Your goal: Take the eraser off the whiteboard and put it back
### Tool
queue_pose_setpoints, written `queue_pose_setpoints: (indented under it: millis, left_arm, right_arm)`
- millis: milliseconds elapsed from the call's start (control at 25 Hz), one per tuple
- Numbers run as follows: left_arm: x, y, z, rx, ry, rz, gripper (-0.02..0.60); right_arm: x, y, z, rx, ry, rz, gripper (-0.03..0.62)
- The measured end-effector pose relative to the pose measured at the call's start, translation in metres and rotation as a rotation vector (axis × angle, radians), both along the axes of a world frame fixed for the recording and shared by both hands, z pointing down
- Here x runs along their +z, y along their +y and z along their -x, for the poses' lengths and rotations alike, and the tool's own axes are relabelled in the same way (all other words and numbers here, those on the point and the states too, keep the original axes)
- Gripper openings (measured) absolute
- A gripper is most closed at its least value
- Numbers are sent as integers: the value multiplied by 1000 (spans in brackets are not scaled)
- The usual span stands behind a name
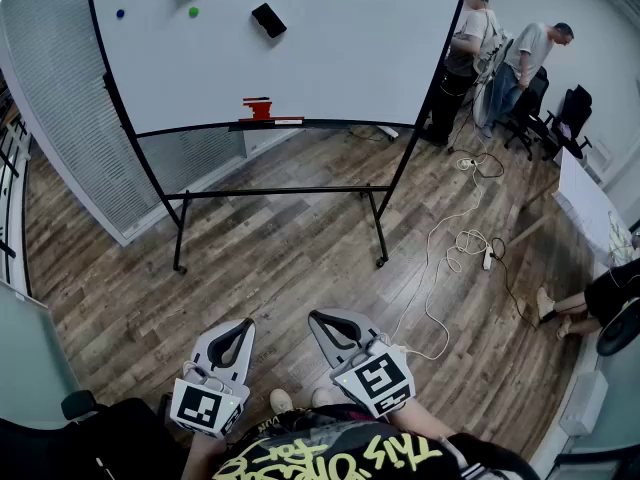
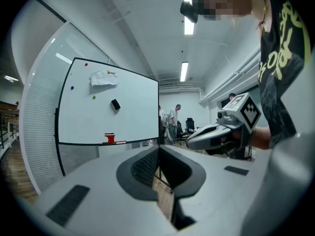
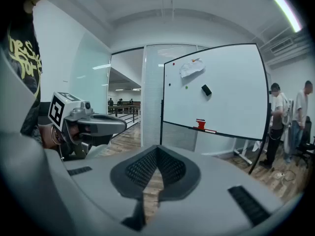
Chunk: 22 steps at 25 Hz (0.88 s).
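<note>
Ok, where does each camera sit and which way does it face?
Head view: on the person's head, looking steeply down at floor and whiteboard; shows left gripper, right gripper, shirt.
Left gripper view: on the left gripper, along shut jaws toward the whiteboard; right gripper at right.
Right gripper view: on the right gripper, along shut jaws toward the whiteboard; left gripper at left.
Shared: all three see the eraser.

Grey left gripper (image 1: 246,322), right gripper (image 1: 314,315): black-padded fingers (image 1: 231,347), white cubes (image 1: 373,378), black square markers. Black shirt (image 1: 300,465), yellow lettering.

The eraser (image 1: 268,19) sits on the whiteboard (image 1: 350,68), far ahead of the left gripper (image 1: 242,328) and right gripper (image 1: 320,320)
</note>
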<state>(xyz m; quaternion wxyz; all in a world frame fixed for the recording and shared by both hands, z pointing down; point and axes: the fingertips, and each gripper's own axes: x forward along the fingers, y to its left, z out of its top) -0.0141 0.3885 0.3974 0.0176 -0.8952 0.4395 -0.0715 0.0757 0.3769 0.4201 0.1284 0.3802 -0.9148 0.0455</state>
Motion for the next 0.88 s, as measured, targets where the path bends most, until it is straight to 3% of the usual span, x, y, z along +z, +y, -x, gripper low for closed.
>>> queue_pose_setpoints:
  millis: [880]
  left_arm:
    - [3, -1, 36, 31, -9, 16, 8]
  right_arm:
    - [2, 2, 39, 35, 14, -9, 9]
